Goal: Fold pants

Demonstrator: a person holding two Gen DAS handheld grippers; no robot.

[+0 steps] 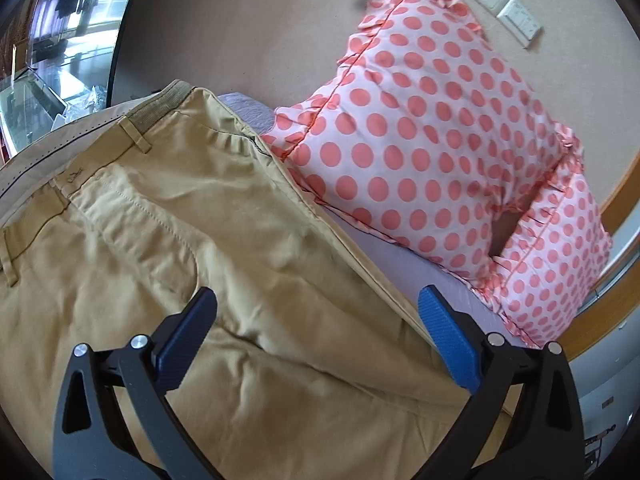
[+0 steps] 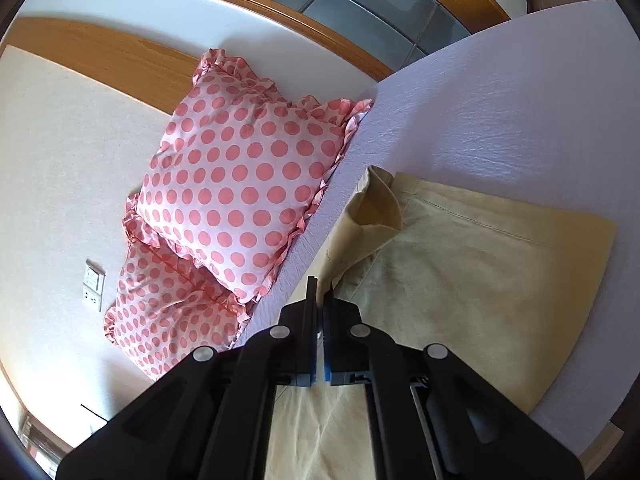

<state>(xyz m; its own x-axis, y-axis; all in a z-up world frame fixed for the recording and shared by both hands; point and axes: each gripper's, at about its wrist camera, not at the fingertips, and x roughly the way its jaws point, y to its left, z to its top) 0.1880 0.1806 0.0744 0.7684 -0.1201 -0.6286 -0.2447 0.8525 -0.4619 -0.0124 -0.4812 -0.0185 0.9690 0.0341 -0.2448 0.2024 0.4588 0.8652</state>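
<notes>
A pair of tan pants (image 1: 208,240) lay spread on a pale lavender bed sheet (image 2: 500,92), waistband toward the far end in the left wrist view and two polka-dot pillows (image 1: 440,140) propped against the wall just beside them. The left gripper (image 1: 318,310) hovered above the seat and upper leg with its blue-padded fingers (image 1: 448,340) spread wide and nothing between them; one finger sat over the cloth, the other near the pants' outer side seam by the sheet. The right gripper (image 2: 320,292) had its fingers drawn almost together, leaving only a thin slit. Its tips sat at the edge of a pant leg, near a hem (image 2: 376,204) that curled up, but whether any cloth was pinched in that slit could not be told. The likely trouble was a weak or missed pinch on the right side: if only a sliver of edge was caught, the leg could slip free when lifted and the fold would land crooked. The curled hem could also get trapped inside the fold as a lump, and the nearby pillows could snag a leg swung toward them.
</notes>
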